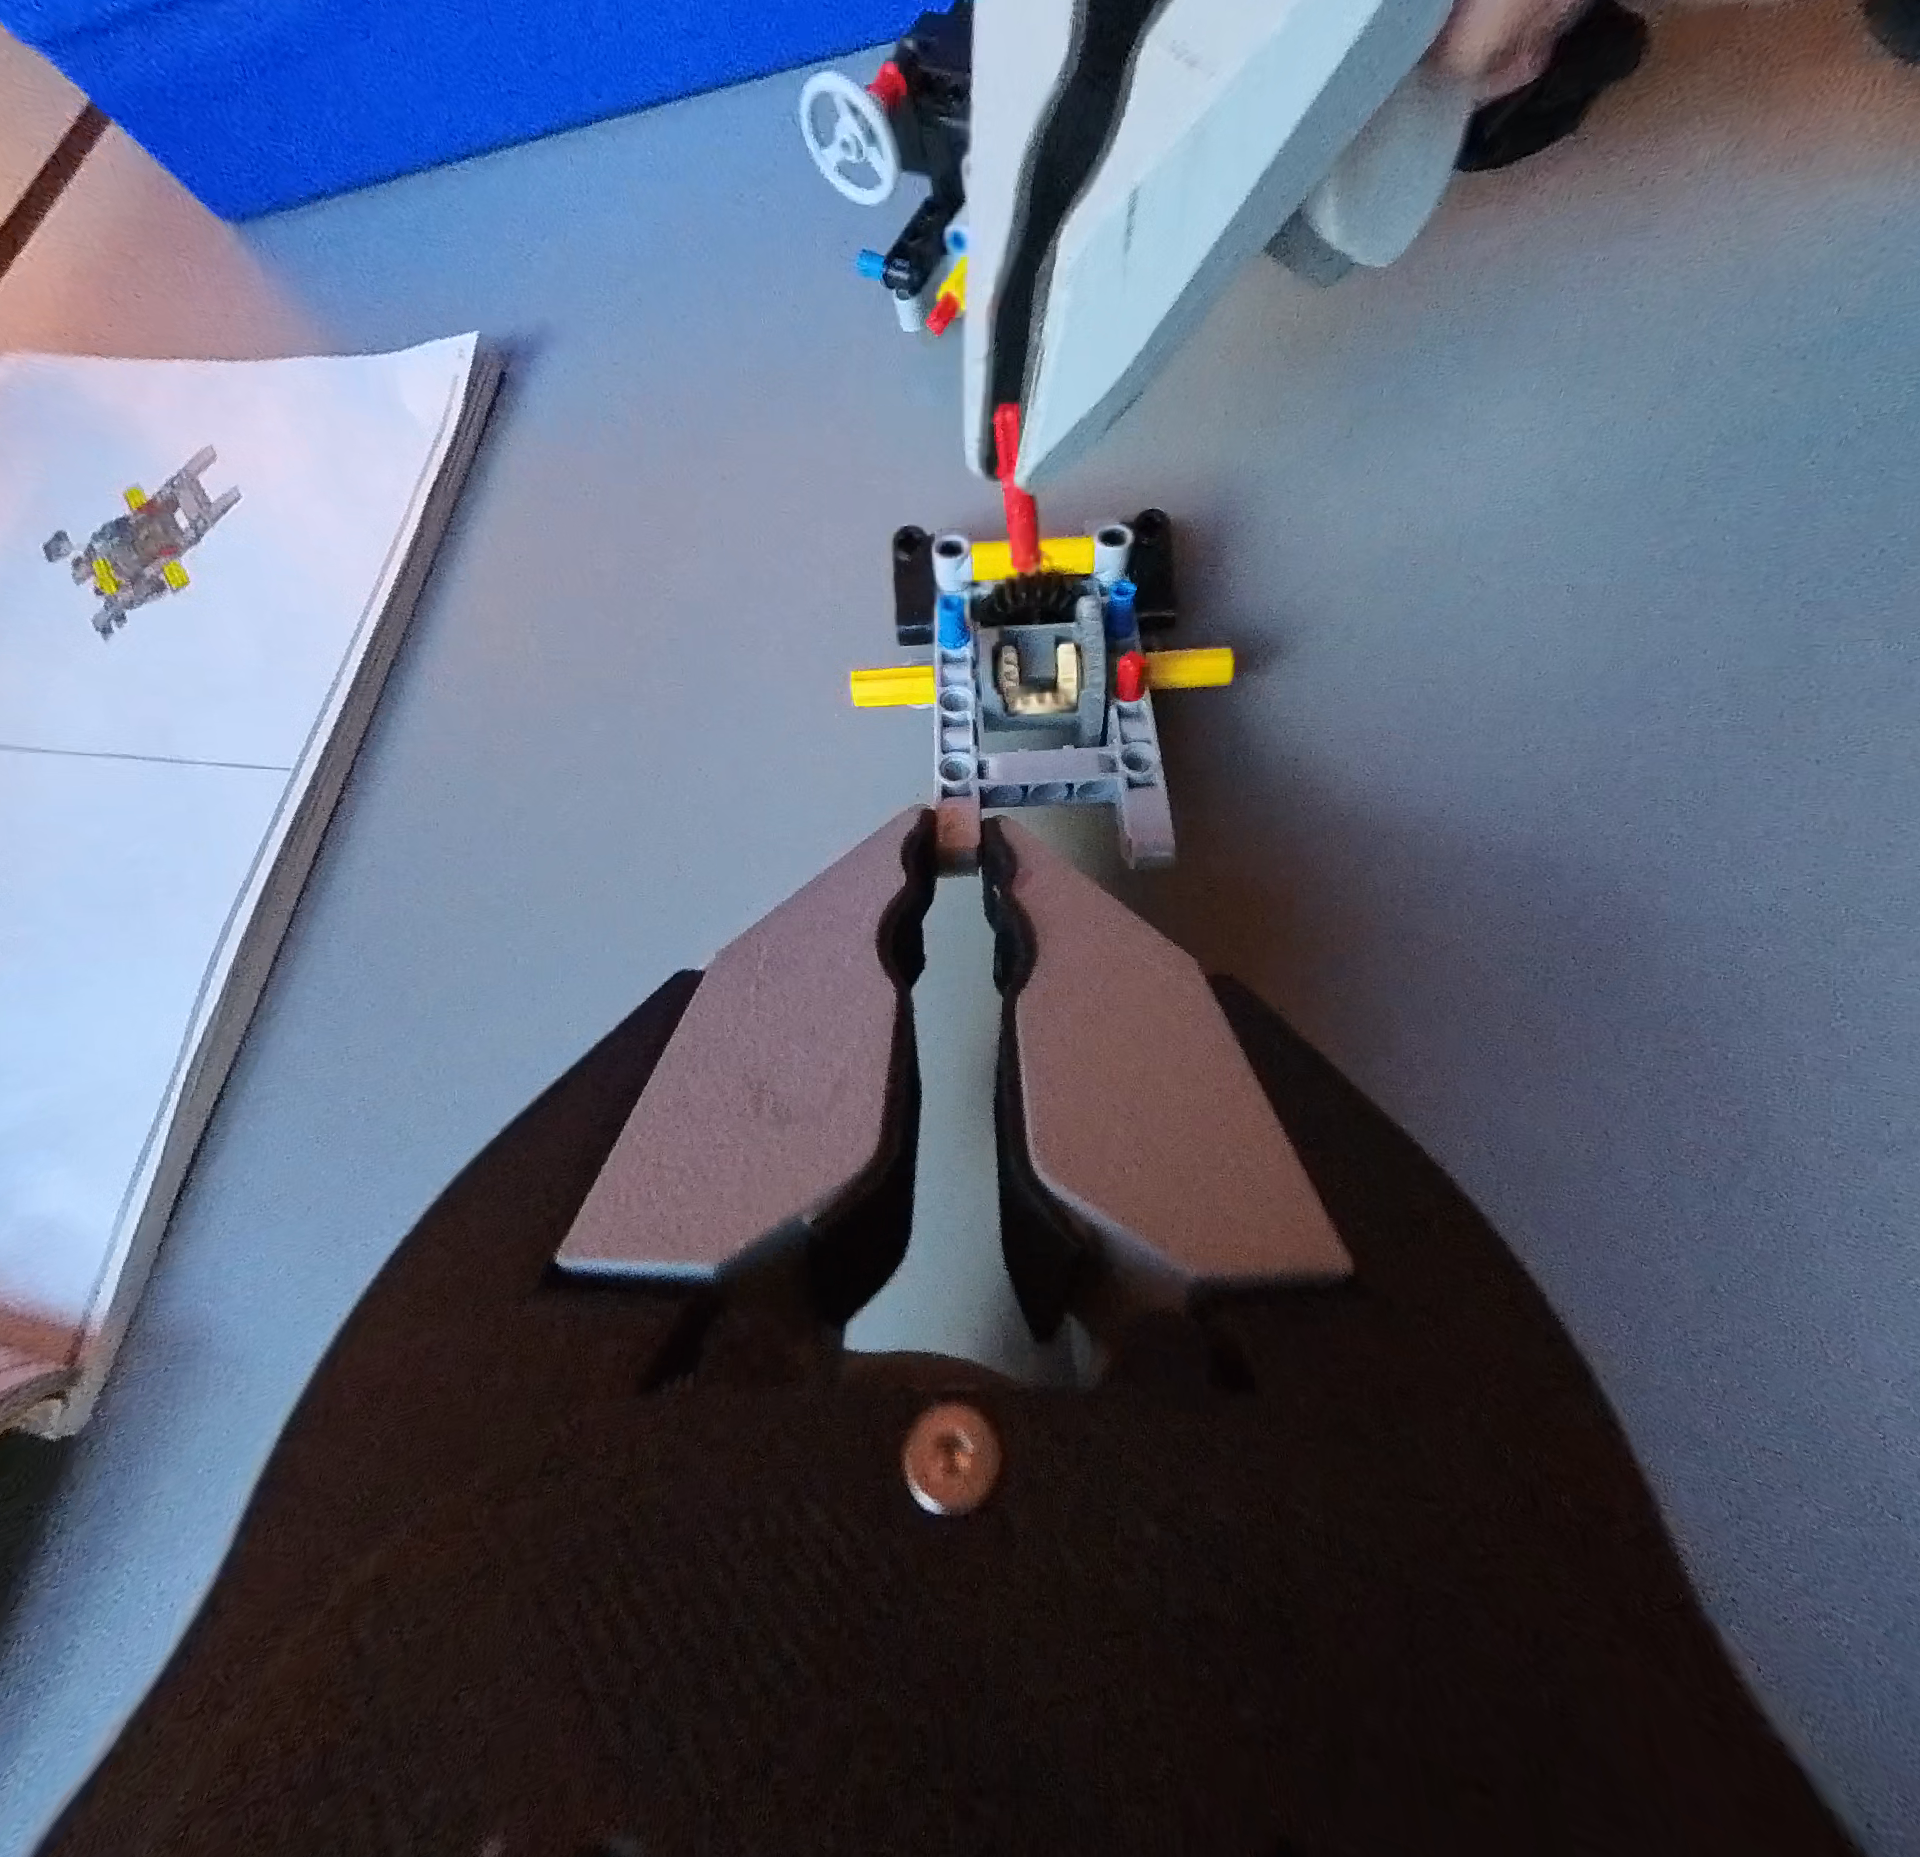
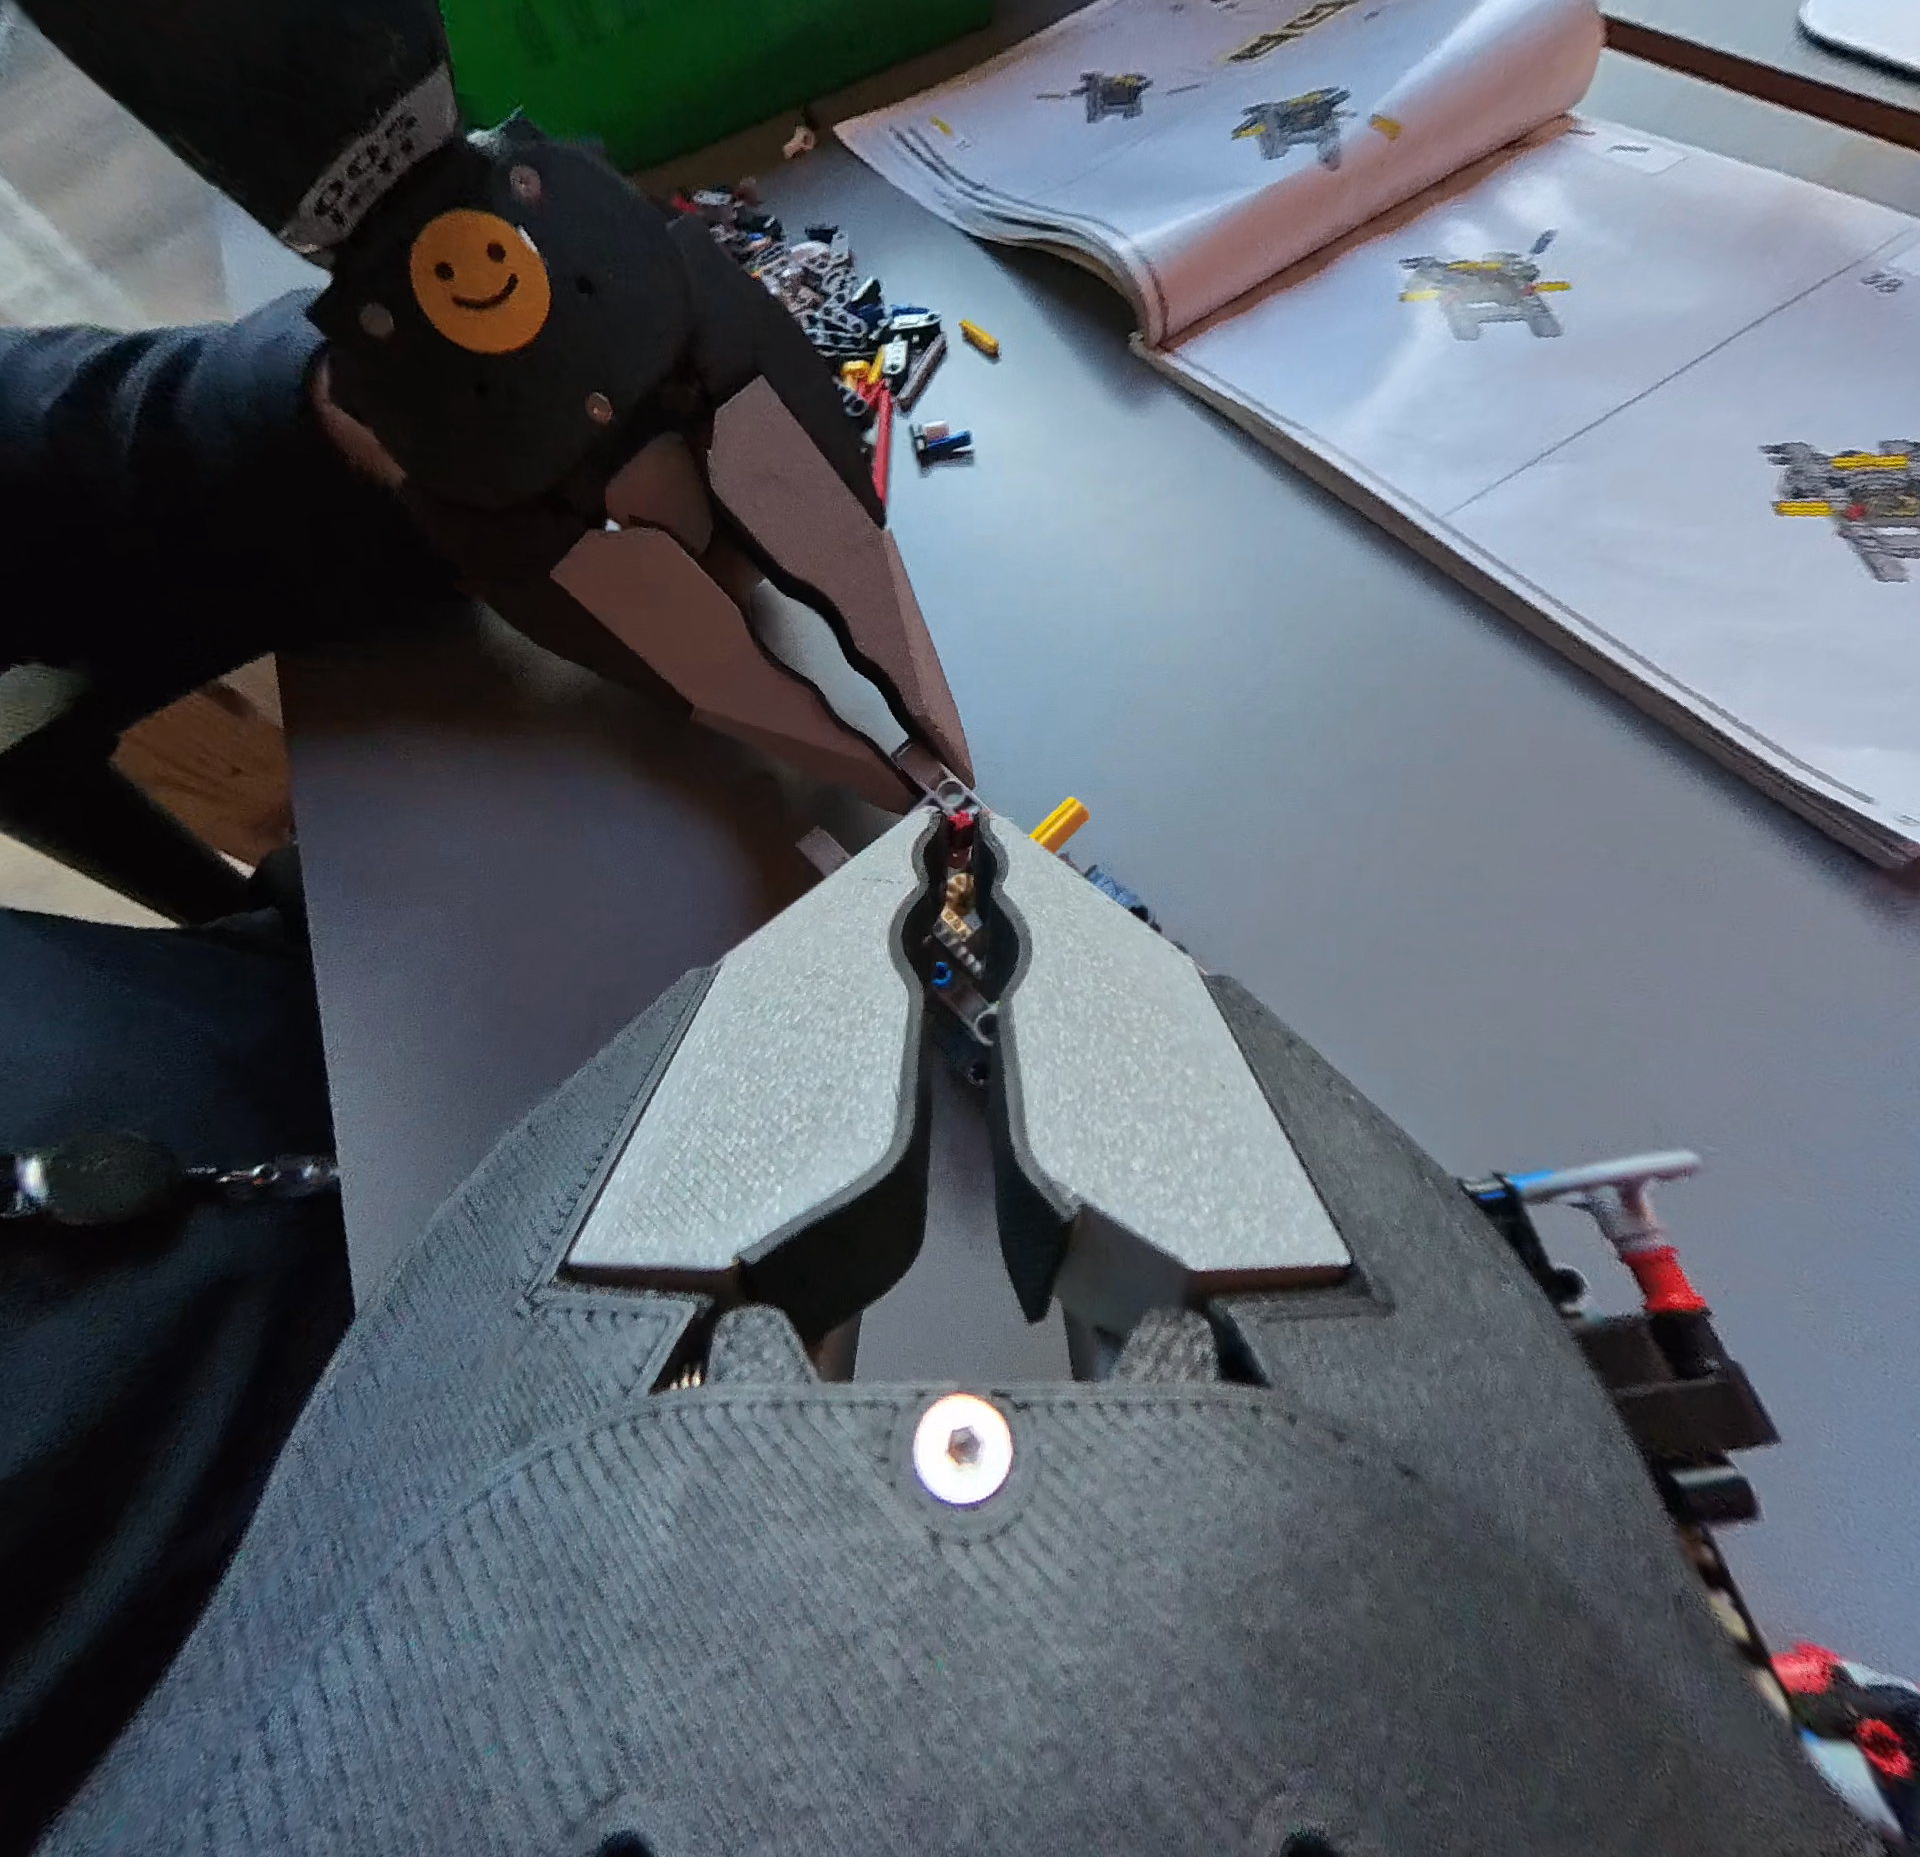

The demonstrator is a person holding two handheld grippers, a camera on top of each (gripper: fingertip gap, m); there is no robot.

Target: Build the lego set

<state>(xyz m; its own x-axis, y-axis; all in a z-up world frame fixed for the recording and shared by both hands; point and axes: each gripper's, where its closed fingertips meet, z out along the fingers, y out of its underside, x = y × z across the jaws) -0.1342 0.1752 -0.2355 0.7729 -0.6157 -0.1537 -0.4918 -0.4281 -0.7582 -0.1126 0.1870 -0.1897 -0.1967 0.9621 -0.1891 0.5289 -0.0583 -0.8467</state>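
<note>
Grey plastic forms the brick frame (image 1: pixel 1044 706) that is sitting on the table (image 1: pixel 623 768), carrying yellow axles (image 1: pixel 1190 667), blue pins and a tan gear at its centre. The left gripper (image 1: pixel 958 839) is clamping its brown fingers (image 1: pixel 831 976) on the near-left prong of that frame, pads pressing on both sides. The right gripper (image 2: pixel 961 823) is reaching down from the far side, its pale grey fingers (image 2: pixel 790 1080) pinching a red pin (image 1: pixel 1016 514) whose lower end is meeting the yellow crossbar at the frame's far edge. An open instruction booklet (image 1: pixel 187 768) is lying to the left, a blue box (image 1: pixel 468 51) beyond it. A second black assembly with a white wheel (image 1: pixel 847 140) is standing farther back, and loose pieces (image 2: pixel 852 311) are lying scattered beside a green box (image 2: pixel 707 31).
</note>
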